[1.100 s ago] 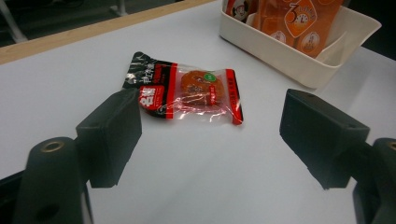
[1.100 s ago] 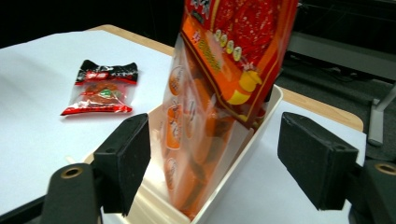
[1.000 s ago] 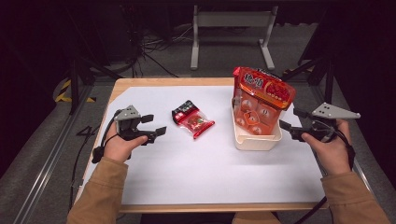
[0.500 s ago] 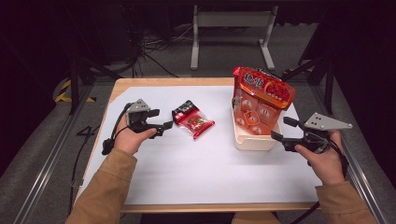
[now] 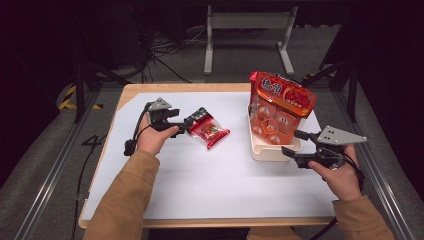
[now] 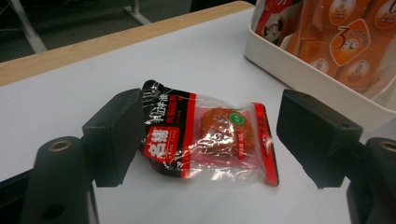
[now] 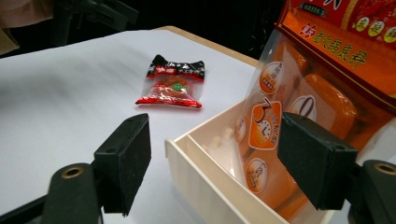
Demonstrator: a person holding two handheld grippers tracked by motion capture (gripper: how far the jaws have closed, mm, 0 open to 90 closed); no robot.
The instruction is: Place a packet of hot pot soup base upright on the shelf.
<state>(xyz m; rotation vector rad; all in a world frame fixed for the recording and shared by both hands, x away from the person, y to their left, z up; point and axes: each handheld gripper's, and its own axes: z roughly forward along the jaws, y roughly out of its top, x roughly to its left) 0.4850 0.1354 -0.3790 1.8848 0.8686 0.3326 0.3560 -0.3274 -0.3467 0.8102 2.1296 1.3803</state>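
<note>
The left gripper (image 5: 186, 126) has travelled across the white sheet (image 5: 210, 175) since a second ago, when it sat well to the left of the small snack packet (image 5: 208, 130). Its tips are now right at the packet's near end. In the left gripper view the packet (image 6: 210, 135) lies flat on the sheet between the two black jaws, its dark printed end against the left one, while a clear gap separates its other end from the right one. The jaws have just been closing a little, yet they stand wide, with the packet between them and not pinched.

The right gripper (image 5: 295, 142) has also shifted, from beside the white tray (image 5: 265, 152) to its near corner, and its jaws are spread wide with nothing gripped. Seen from this gripper, the tray's corner (image 7: 201, 163) sits just ahead between the jaws, the large orange bag (image 7: 303, 107) stands in the tray ahead to the right, and the snack packet (image 7: 173, 86) lies farther off, ahead to the left. Tray, bag and packet lie where they lay before.
</note>
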